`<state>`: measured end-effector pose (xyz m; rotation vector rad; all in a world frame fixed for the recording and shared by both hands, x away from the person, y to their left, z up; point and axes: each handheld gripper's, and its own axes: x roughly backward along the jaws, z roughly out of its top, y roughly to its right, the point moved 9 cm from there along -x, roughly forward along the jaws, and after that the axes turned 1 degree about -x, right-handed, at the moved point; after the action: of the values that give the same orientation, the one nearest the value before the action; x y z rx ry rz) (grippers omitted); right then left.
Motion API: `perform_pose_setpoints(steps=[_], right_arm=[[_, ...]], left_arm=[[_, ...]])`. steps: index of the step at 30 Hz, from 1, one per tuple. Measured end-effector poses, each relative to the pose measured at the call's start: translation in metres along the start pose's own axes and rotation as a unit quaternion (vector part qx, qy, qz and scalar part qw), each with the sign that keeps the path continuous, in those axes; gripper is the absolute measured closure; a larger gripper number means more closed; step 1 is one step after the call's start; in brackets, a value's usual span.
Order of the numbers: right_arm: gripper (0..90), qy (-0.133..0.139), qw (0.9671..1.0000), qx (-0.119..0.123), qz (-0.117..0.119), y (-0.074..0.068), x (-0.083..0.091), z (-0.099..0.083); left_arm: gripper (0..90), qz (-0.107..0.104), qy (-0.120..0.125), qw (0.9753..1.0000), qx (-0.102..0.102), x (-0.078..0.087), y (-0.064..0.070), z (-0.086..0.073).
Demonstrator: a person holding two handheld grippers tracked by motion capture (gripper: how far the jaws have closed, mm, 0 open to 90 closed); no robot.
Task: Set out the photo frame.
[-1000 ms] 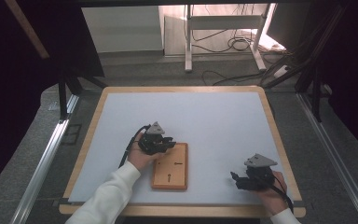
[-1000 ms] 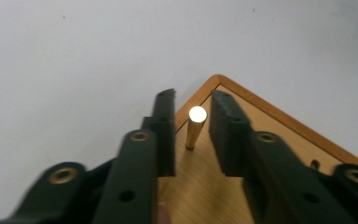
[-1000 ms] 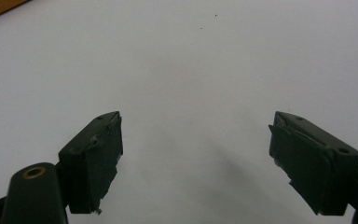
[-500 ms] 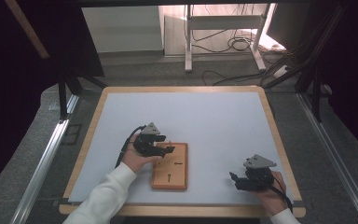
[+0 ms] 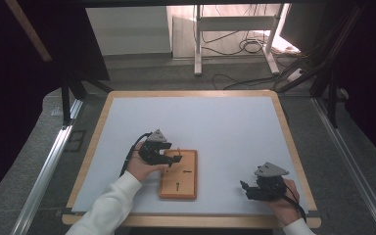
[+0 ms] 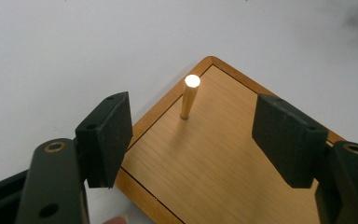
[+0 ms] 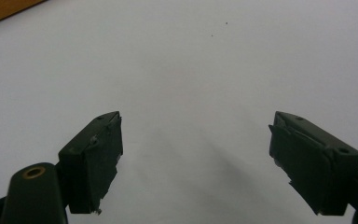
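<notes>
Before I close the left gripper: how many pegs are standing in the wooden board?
1. The peg stands near the far corner of the wooden board, ahead of the open left gripper. The board's other marks look like empty holes.

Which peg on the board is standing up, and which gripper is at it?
The peg at the board's far left corner stands upright on the wooden board, between the open left gripper jaws, untouched. The other two dark marks lie flat on the board.
</notes>
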<state>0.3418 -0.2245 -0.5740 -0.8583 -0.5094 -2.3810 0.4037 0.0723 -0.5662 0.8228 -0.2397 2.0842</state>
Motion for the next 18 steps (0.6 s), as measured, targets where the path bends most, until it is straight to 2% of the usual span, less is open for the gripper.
perform_pose_setpoints(steps=[11,18], right_arm=[[17.4,0.006,1.0,0.005,0.001,-0.002,0.0,0.001],[17.4,0.008,0.9999,0.007,0.001,-0.004,0.0,0.004]], left_arm=[[32.5,0.005,-0.001,0.9998,-0.019,-0.007,-0.004,0.006],[41.9,0.001,-0.002,0.9997,-0.026,-0.019,-0.008,0.006]])
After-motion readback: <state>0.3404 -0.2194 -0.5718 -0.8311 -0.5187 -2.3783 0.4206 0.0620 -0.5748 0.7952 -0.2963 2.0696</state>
